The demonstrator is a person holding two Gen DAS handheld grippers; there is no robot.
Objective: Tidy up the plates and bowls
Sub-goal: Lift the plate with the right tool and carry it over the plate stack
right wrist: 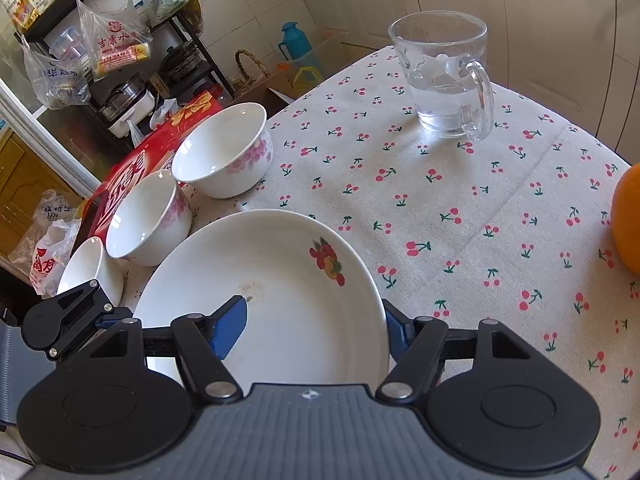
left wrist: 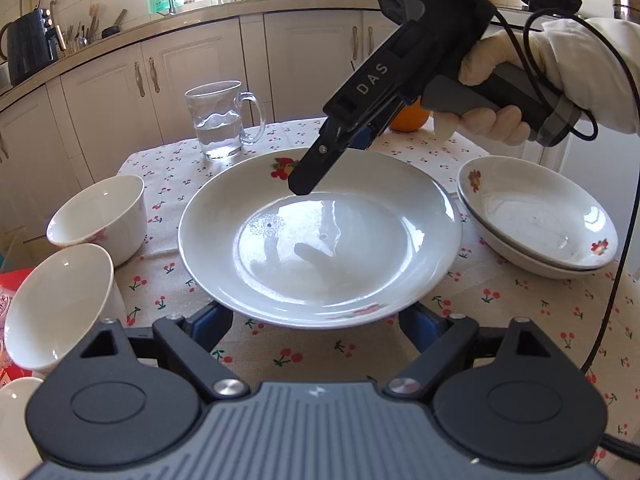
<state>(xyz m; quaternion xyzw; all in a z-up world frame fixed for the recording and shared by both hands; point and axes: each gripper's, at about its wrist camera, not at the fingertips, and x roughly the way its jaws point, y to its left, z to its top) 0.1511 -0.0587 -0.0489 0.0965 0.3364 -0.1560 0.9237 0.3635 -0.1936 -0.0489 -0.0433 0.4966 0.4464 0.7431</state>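
A large white plate [left wrist: 320, 236] with a fruit print lies on the cherry-print tablecloth, also in the right wrist view [right wrist: 280, 280]. My left gripper [left wrist: 320, 324] is open, its blue pads either side of the plate's near rim. My right gripper [right wrist: 316, 328] straddles the plate's far rim, one pad inside the plate, one outside; its jaws stand apart and I cannot tell whether they touch the rim. It shows from outside in the left view [left wrist: 304, 184]. Two stacked smaller plates [left wrist: 536, 220] sit at the right. Three white bowls [right wrist: 224, 148] [right wrist: 148, 216] [right wrist: 92, 268] stand at the left.
A glass mug [left wrist: 220, 120] with water stands behind the plate, also in the right view [right wrist: 444, 76]. An orange [right wrist: 628, 220] lies at the table's far side. A red package [right wrist: 128, 172] lies beside the bowls. Kitchen cabinets and a shelf rack surround the table.
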